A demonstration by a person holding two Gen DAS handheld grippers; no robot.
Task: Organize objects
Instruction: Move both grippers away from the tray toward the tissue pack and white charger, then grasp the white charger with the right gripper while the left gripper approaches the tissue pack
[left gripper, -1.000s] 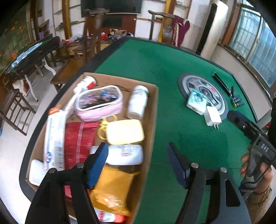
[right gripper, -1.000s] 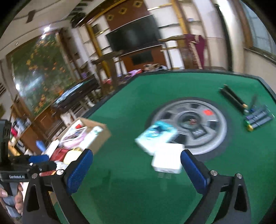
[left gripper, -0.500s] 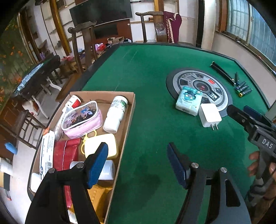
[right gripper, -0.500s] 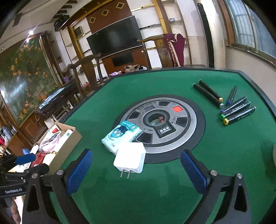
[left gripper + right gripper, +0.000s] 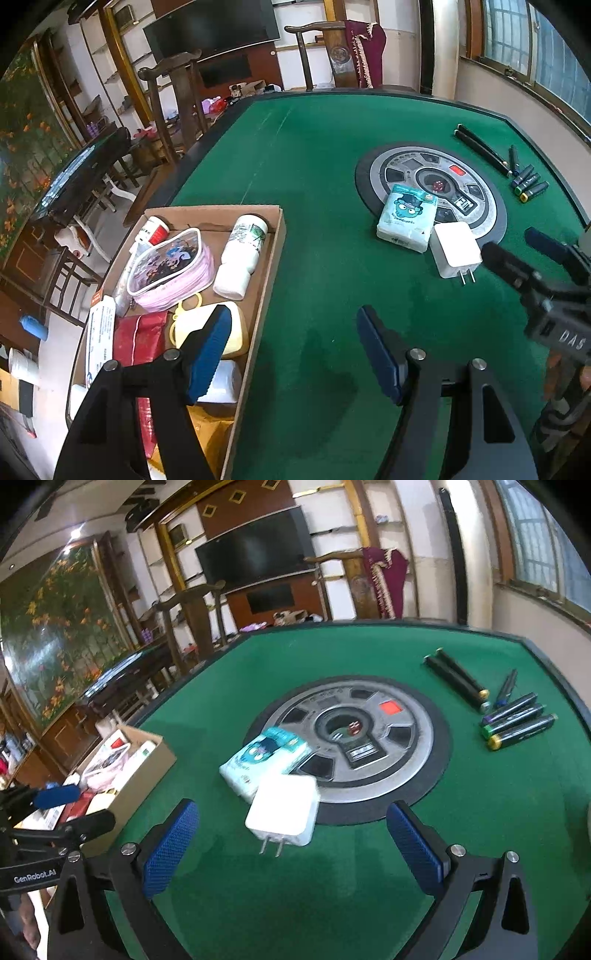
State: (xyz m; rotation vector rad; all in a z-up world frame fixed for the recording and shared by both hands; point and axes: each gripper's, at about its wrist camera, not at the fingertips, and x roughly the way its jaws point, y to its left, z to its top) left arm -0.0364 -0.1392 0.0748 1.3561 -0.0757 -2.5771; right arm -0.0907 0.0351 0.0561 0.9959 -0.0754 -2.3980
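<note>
White charger (image 5: pixel 282 810) lies against the tissue pack (image 5: pixel 264 762) between the wide-open, empty right tool (image 5: pixel 291 849) — closing could snag both — while the left tool (image 5: pixel 291 350) hangs open, empty.

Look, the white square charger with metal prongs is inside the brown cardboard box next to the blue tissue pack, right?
Not quite. The white square charger with metal prongs lies on the green felt table, outside the brown cardboard box. It is indeed next to the blue tissue pack. The right wrist view shows this.
</note>
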